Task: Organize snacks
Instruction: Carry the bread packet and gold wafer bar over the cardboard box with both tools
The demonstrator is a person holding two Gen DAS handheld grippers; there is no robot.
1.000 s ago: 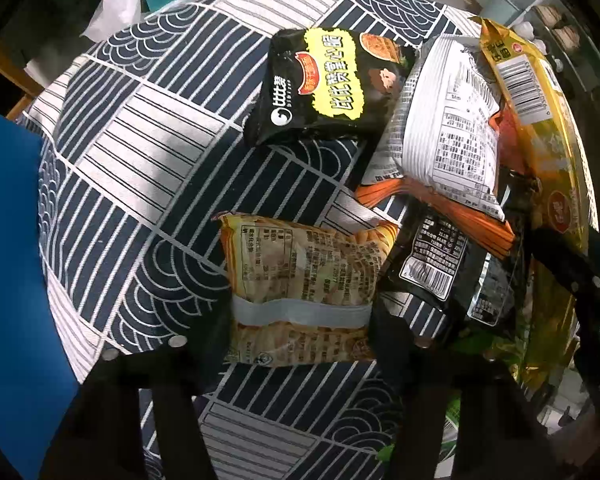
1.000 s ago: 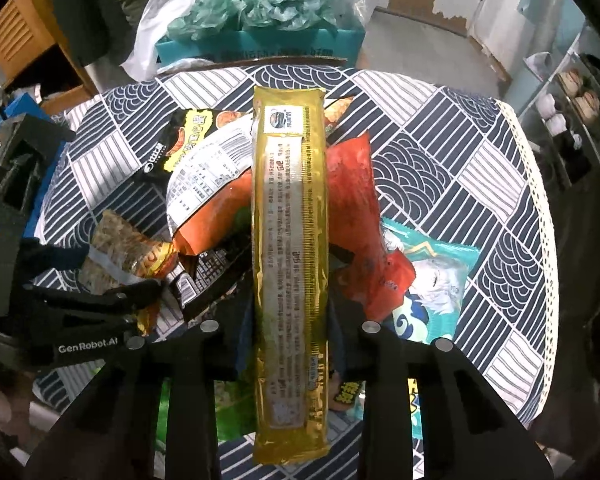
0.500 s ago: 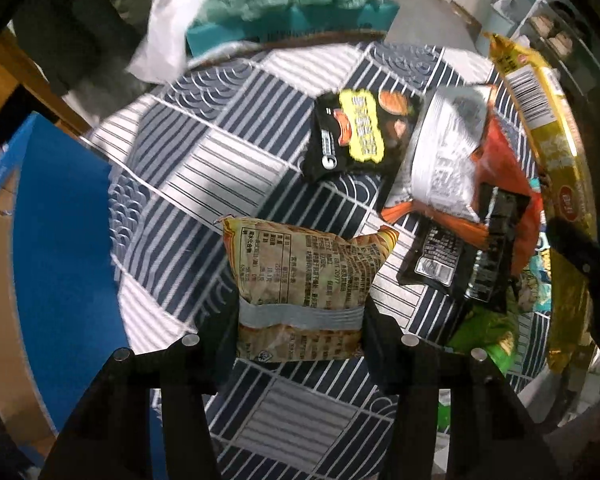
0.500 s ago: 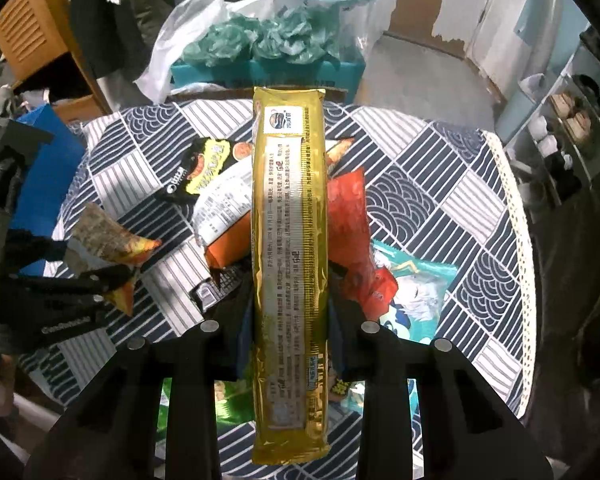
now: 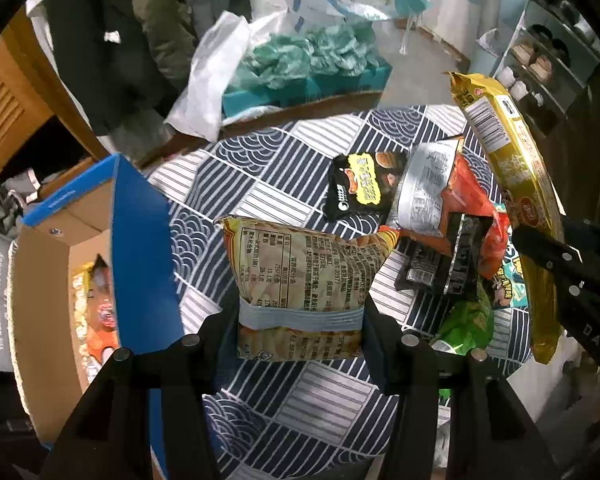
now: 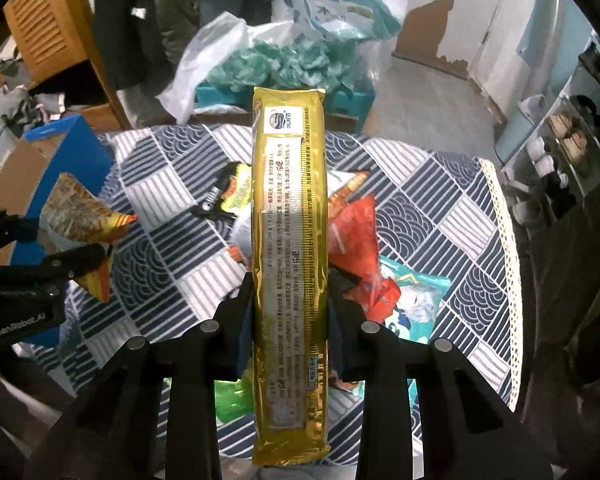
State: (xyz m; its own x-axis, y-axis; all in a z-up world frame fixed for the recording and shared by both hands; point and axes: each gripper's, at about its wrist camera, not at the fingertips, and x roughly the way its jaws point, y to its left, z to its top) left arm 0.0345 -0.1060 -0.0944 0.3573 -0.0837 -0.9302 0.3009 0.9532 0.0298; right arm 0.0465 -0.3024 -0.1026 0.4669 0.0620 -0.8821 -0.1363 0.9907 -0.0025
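Note:
My left gripper (image 5: 300,320) is shut on a yellow snack bag (image 5: 300,272) with a grey band, held in the air above the patterned tablecloth (image 5: 260,168). The same bag (image 6: 80,216) shows at the left of the right wrist view. My right gripper (image 6: 290,300) is shut on a long gold packet (image 6: 288,240) that stands up between its fingers; the gold packet (image 5: 504,184) also hangs at the right of the left wrist view. On the table lies a heap of snacks: a black and yellow packet (image 5: 360,188), an orange bag (image 5: 460,192), a green bag (image 5: 468,320).
A blue-sided cardboard box (image 5: 140,240) stands open at the table's left edge with snack packets (image 5: 96,304) inside. Beyond the table sit a teal crate (image 5: 308,84) with plastic bags and a wooden cabinet (image 5: 12,96). Shelves (image 6: 572,140) line the right wall.
Both grippers have risen with their packets, so the table looks smaller and farther. The left gripper lifted the yellow bag off the cloth, and the blue box has come into view.

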